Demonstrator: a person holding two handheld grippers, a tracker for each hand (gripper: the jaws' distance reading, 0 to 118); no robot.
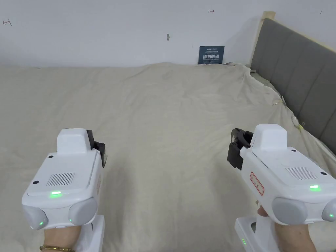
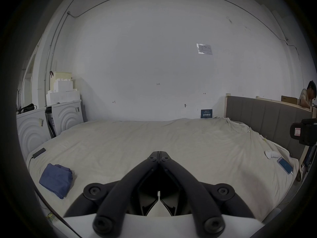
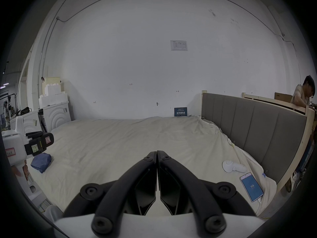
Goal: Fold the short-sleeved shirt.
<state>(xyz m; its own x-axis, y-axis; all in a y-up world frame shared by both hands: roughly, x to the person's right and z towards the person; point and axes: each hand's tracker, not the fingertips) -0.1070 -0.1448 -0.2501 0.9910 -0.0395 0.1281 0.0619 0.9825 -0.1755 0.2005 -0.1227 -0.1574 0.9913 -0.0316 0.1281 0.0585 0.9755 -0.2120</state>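
A blue garment (image 2: 55,180) lies bunched near the bed's left edge, seen also in the right gripper view (image 3: 41,162). It sits well to the left of both grippers. My left gripper (image 2: 159,153) hovers over the cream sheet with its black jaws pressed together and nothing between them. My right gripper (image 3: 157,152) hangs the same way, shut and empty. In the head view both white grippers are held side by side above the bed, left (image 1: 98,147) and right (image 1: 237,144), with bare sheet between them.
The bed's cream sheet (image 1: 170,108) spreads ahead to a white wall. A grey padded headboard (image 1: 295,75) runs along the right. A phone (image 3: 251,186) and a white device (image 3: 232,167) lie at the right edge. White appliances (image 2: 66,116) stand left. A person (image 3: 303,94) is behind the headboard.
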